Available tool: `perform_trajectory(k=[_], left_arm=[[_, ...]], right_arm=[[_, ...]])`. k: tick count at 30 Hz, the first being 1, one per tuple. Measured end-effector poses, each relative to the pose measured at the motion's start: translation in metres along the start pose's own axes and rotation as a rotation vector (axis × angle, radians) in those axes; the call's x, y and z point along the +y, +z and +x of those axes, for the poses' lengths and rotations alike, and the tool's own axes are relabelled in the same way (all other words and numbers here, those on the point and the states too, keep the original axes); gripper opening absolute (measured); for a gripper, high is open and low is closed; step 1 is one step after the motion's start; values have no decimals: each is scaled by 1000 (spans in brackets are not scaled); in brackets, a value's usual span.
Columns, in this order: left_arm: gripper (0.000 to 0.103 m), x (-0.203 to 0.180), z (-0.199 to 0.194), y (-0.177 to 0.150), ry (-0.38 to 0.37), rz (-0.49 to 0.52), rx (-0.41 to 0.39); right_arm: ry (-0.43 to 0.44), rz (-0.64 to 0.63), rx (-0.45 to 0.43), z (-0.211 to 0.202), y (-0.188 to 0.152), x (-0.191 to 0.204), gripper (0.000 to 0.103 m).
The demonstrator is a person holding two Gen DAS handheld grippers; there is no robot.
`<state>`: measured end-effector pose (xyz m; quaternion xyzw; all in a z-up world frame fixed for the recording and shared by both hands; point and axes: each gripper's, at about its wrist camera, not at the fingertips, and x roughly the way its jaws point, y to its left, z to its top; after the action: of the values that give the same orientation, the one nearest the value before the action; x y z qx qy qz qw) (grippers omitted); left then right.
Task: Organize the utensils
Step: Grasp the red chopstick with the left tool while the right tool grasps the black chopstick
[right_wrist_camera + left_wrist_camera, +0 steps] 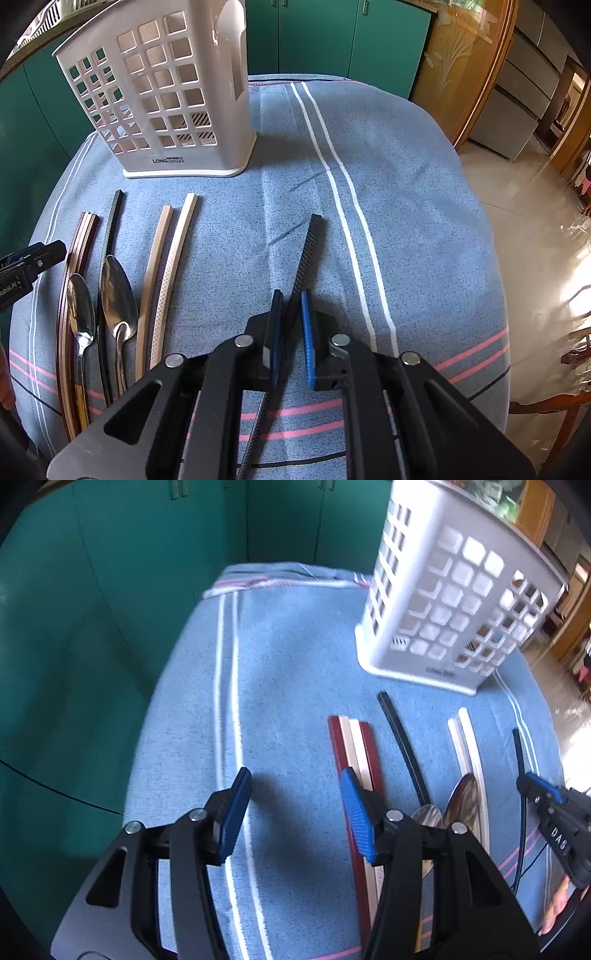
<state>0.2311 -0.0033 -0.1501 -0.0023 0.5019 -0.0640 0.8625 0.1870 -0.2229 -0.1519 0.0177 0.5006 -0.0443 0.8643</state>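
Holding a black chopstick [303, 258], your right gripper [292, 332] has its blue pads pressed on both sides of the stick, so the jaws are narrow. The stick points up toward the far end of the blue striped cloth [406, 184].

Your left gripper [295, 812] has its jaws partly apart with nothing between them, just cloth below. Its right finger [356, 812] sits over the dark red and pale chopsticks [354, 746].

The other things lie in a row on the cloth: another black chopstick [112, 225], two pale chopsticks [173, 258] side by side, a small spoon [80, 306] and a bigger spoon [117, 291].

The white holder [166, 92] with square holes stands upright at the far end of the row, close to the stick tips but not touching them.
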Motion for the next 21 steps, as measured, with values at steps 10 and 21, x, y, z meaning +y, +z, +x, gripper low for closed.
perform_trajectory(k=[10,21], left_arm=[[54,-16,6,-4,74,67,-5],[47,-10,21,33,50,121,144]], right_arm=[[3,1,-15,0,0,-1,12],[42,-12,119,15,35,-3,13]])
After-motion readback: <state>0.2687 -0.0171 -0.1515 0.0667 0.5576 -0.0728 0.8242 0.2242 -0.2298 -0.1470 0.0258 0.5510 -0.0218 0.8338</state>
